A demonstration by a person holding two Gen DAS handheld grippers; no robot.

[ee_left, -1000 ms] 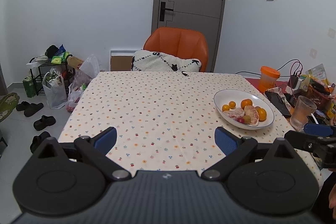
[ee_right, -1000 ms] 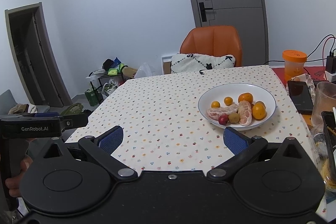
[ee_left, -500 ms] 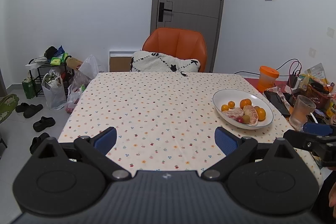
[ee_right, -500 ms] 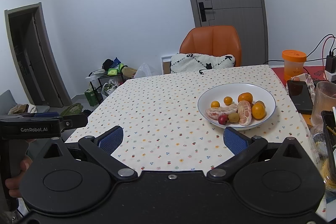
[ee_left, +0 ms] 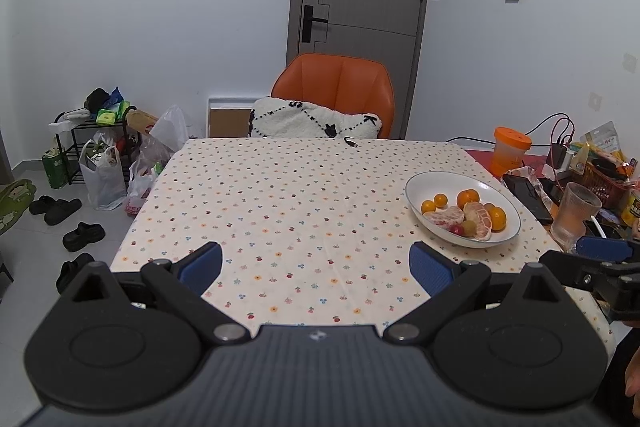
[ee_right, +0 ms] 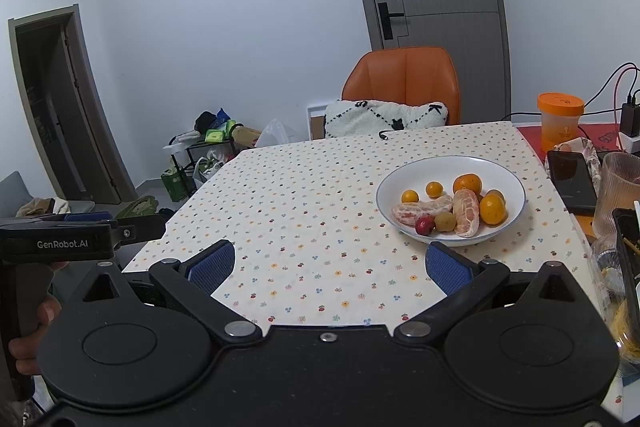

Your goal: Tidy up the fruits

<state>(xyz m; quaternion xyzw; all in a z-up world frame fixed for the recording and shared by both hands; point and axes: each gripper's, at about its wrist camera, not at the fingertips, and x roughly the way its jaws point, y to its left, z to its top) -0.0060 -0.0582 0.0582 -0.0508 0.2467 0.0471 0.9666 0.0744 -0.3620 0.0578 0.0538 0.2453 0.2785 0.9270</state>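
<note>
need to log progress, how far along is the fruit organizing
Done: nothing that shows. All the fruit sits mixed in the white bowl: oranges, peeled citrus pieces, a small red fruit and a brownish one.
In hand: nothing. The left gripper and right gripper are open and empty, short of the bowl.
Left: all the sorting.

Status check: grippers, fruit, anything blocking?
Left gripper and right gripper open, empty, short of the bowl. Fruit all in white bowl. Path over tablecloth clear; glass beside bowl.
</note>
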